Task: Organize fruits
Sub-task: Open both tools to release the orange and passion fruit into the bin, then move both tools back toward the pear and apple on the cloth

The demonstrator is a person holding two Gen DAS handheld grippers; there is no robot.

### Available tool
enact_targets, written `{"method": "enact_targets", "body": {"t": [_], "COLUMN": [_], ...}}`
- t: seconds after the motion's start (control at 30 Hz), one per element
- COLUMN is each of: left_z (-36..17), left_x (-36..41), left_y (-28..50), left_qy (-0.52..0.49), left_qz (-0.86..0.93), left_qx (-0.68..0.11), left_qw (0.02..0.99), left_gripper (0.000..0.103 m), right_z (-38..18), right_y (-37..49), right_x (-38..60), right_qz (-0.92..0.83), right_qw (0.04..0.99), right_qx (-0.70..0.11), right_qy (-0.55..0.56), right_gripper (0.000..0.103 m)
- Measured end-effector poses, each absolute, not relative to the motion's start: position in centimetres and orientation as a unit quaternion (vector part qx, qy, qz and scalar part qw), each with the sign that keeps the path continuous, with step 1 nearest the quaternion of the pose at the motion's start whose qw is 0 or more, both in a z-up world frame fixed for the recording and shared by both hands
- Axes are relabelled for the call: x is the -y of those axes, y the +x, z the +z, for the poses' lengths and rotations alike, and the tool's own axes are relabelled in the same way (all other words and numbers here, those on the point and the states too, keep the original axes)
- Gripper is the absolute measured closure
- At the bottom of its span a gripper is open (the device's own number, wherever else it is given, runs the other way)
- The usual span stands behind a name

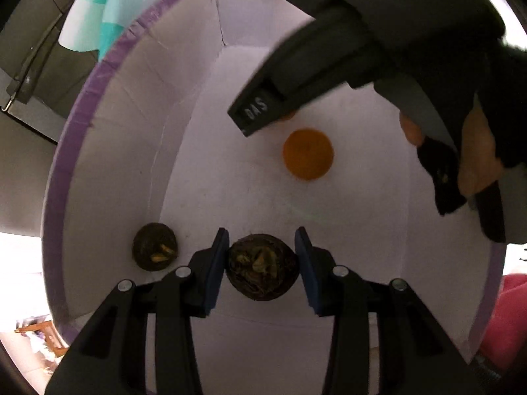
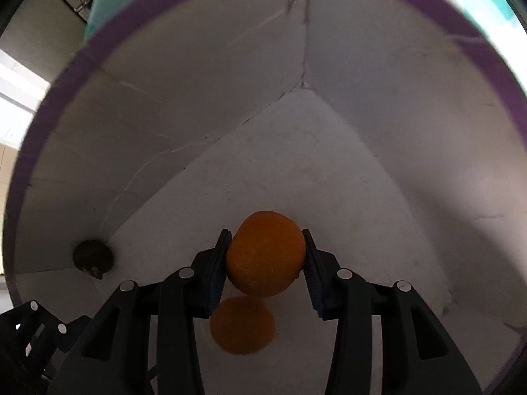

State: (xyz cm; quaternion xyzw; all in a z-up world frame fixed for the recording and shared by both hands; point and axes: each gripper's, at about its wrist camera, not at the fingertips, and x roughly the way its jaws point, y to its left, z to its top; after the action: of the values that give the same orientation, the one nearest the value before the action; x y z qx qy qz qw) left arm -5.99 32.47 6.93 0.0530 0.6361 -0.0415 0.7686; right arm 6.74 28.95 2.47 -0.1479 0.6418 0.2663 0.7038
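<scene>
Both grippers reach into a white box with a purple rim (image 1: 70,151). My left gripper (image 1: 262,268) is shut on a dark brown fruit with a greenish top (image 1: 262,271), held over the box floor. A second dark fruit (image 1: 154,247) lies by the left wall; it also shows in the right wrist view (image 2: 93,257). My right gripper (image 2: 265,260) is shut on an orange (image 2: 265,253). Another orange (image 2: 242,326) lies on the floor below it, also seen in the left wrist view (image 1: 308,154). The right gripper's body (image 1: 329,65) hangs above it there.
The box walls (image 2: 184,98) close in on all sides, with a corner seam at the back. A teal and white cloth (image 1: 112,3) lies beyond the rim. Something pink (image 1: 509,312) sits outside the box at the right.
</scene>
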Motion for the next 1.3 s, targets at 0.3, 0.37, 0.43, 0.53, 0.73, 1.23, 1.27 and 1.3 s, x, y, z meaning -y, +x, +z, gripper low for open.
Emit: {"method": "enact_targets", "body": {"t": [0.3, 0.37, 0.43, 0.53, 0.73, 1.23, 1.27, 1.3], "left_z": [7.4, 8.0, 8.8, 10.5, 14.2, 18.4, 18.2, 18.1], "left_x": [-31.8, -31.4, -31.0, -30.4, -30.1, -18.5, -17.0, -15.1], "left_y": [-5.7, -6.2, -6.8, -8.1, -11.9, -12.6, -12.4, -12.4], "left_qy": [0.055, 0.063, 0.069, 0.075, 0.072, 0.024, 0.010, 0.000], "left_qz": [-0.013, -0.007, -0.002, 0.000, 0.035, 0.058, 0.052, 0.043], "left_qx": [-0.639, -0.632, -0.624, -0.605, -0.552, -0.458, -0.461, -0.464], "left_qw": [0.767, 0.772, 0.779, 0.793, 0.830, 0.887, 0.886, 0.885], "left_gripper": [0.028, 0.023, 0.022, 0.016, 0.006, 0.002, 0.002, 0.002], "right_z": [3.0, 4.1, 5.7, 8.9, 16.1, 19.4, 19.4, 19.3], "right_y": [8.4, 8.5, 8.4, 7.5, 1.9, -4.2, -4.8, -5.1], "right_x": [-28.9, -28.2, -27.4, -25.7, -20.3, -1.5, 1.0, 2.9], "right_qz": [0.264, 0.258, 0.256, 0.255, 0.273, 0.241, 0.236, 0.231], "right_qw": [0.714, 0.726, 0.741, 0.769, 0.826, 0.860, 0.862, 0.864], "right_qx": [-0.635, -0.627, -0.615, -0.584, -0.492, -0.446, -0.447, -0.445], "right_qy": [-0.131, -0.114, -0.091, -0.053, 0.027, 0.060, 0.045, 0.038], "right_gripper": [0.040, 0.037, 0.033, 0.030, 0.020, 0.019, 0.019, 0.019]}}
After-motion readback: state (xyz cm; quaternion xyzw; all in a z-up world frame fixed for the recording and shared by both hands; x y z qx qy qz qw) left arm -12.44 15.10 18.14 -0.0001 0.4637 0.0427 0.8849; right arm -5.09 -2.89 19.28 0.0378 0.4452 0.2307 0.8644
